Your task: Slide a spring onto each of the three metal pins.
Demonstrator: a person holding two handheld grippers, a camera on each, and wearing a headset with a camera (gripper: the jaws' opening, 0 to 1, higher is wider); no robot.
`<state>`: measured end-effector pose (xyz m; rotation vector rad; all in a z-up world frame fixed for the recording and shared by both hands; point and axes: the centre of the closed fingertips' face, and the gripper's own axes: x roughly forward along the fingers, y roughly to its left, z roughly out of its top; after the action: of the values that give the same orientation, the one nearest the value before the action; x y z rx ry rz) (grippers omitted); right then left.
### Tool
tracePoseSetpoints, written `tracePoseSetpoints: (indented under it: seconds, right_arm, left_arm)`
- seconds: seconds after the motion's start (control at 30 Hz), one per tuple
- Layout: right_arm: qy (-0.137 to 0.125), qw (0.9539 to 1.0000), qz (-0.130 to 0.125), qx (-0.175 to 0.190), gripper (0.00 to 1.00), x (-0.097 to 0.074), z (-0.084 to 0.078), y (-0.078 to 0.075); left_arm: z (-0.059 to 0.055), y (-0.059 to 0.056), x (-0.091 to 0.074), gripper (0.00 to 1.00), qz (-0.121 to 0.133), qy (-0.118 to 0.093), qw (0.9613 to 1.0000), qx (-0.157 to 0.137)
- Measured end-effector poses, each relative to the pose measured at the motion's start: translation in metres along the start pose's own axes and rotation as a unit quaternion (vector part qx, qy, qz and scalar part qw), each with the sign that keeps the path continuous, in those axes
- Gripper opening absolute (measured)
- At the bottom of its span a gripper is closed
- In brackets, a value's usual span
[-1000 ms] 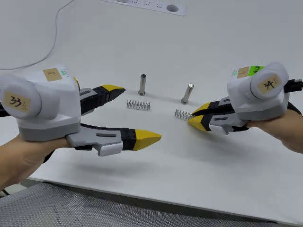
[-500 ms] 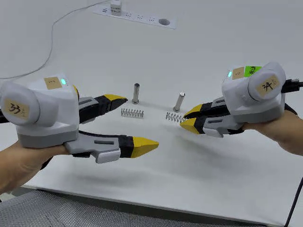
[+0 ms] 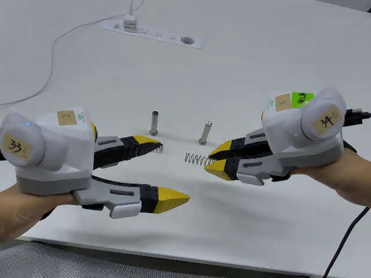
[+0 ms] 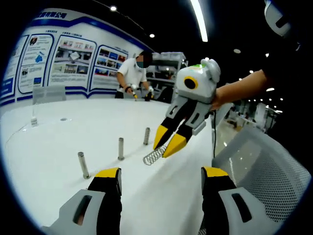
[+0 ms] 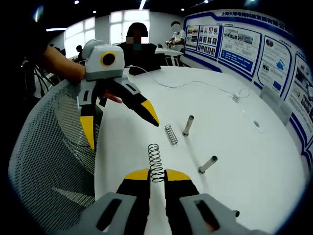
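Two upright metal pins (image 3: 154, 123) (image 3: 204, 132) stand mid-table; the left gripper view has three of them (image 4: 83, 164) (image 4: 121, 148) (image 4: 146, 136). My right gripper (image 3: 210, 162) (image 5: 156, 177) is shut on one end of a spring (image 3: 194, 158) (image 5: 156, 164), which sticks out leftward just in front of the right pin. My left gripper (image 3: 174, 170) (image 4: 162, 176) is open and holds nothing. Its upper jaw covers most of a second spring (image 3: 159, 149) (image 5: 170, 134) that lies on the table.
A white power strip (image 3: 152, 33) with a cable lies at the far side of the white table (image 3: 243, 214). A grey mesh chair (image 3: 69, 260) sits at the near edge. People stand far behind in the gripper views.
The head camera has tipped, shifting the whole picture down. My left gripper has moved forward, so its upper jaw now covers the loose spring. The right gripper stays shut on its spring.
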<state>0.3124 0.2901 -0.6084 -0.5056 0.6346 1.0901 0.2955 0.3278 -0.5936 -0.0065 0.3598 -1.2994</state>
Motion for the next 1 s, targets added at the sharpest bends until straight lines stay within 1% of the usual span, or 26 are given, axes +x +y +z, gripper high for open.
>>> tracePoseSetpoints:
  seconds: [0.07, 0.13, 0.23, 0.3, 0.4, 0.47, 0.5, 0.67, 0.83, 0.93, 1.0]
  right_arm:
    - [0.004, 0.9999, 0.004, -0.014, 0.11, -0.001, -0.001, 0.003]
    - [0.007, 0.9998, 0.006, -0.016, 0.11, -0.003, -0.002, 0.006]
    - [0.005, 0.9998, 0.011, -0.018, 0.11, -0.008, -0.001, 0.012]
    - [0.005, 0.9996, 0.014, -0.024, 0.11, -0.009, 0.0, 0.016]
    - [0.002, 0.9991, 0.018, -0.037, 0.11, -0.011, 0.003, 0.022]
    - [0.001, 0.9984, 0.017, -0.053, 0.11, -0.01, 0.004, 0.024]
    - [0.002, 0.9986, 0.019, -0.05, 0.11, -0.01, 0.003, 0.025]
    - [0.0, 0.9982, 0.025, -0.055, 0.11, -0.009, 0.005, 0.031]
    - [-0.013, 0.9977, 0.028, -0.061, 0.11, -0.009, 0.015, 0.037]
    - [-0.01, 0.997, 0.031, -0.07, 0.11, -0.008, 0.016, 0.039]
    - [-0.005, 0.9964, 0.037, -0.077, 0.11, -0.008, 0.014, 0.041]
  left_arm:
    - [-0.002, -0.002, 0.002, 0.68, -0.004, 0.006, 1.0, 0.005]
    - [-0.002, -0.003, 0.002, 0.67, -0.009, 0.007, 0.9999, 0.006]
    - [0.006, -0.007, 0.002, 0.65, -0.019, -0.014, 0.9997, -0.011]
    - [0.006, -0.007, 0.001, 0.62, -0.019, -0.014, 0.9997, -0.007]
    - [0.002, -0.008, 0.003, 0.6, -0.022, -0.005, 0.9997, -0.003]
    - [-0.002, -0.01, 0.004, 0.59, -0.028, 0.005, 0.9996, 0.001]
    - [-0.003, -0.011, 0.004, 0.58, -0.03, 0.008, 0.9995, 0.0]
    - [-0.004, -0.012, 0.003, 0.54, -0.032, 0.011, 0.9994, 0.007]
    - [-0.009, -0.012, 0.004, 0.5, -0.037, 0.021, 0.9991, 0.006]
    - [-0.009, -0.014, 0.004, 0.48, -0.039, 0.023, 0.9989, 0.011]
    - [-0.007, -0.015, 0.004, 0.47, -0.041, 0.02, 0.9989, 0.014]
